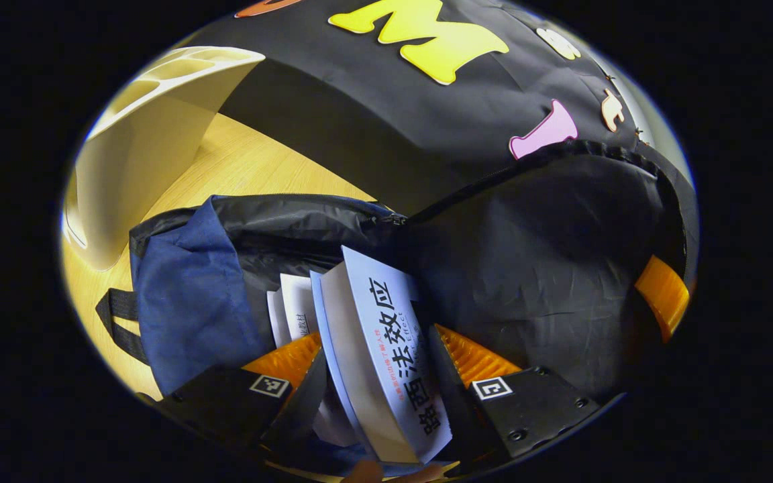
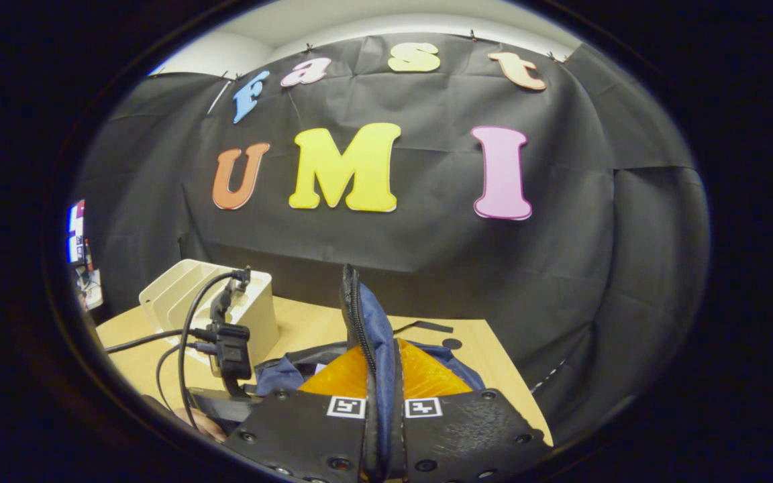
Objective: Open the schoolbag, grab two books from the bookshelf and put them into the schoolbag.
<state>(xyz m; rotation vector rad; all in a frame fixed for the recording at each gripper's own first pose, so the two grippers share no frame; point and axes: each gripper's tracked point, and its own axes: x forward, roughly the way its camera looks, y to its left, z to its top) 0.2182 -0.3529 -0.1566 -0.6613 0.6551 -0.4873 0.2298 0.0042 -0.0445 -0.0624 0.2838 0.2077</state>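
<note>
Bench-top w/ schoolbag (image 1: 185, 295) open: our left gripper (image 1: 378, 376) clenches book (image 1: 386, 355) half-in, right gripper (image 2: 381, 396) pinches bag rim (image 2: 359, 315) — rim slipping could snag the book.

wooden table (image 2: 474, 349) | on it: schoolbag (image 1: 192, 295), white bookshelf (image 2: 178, 298)
</note>
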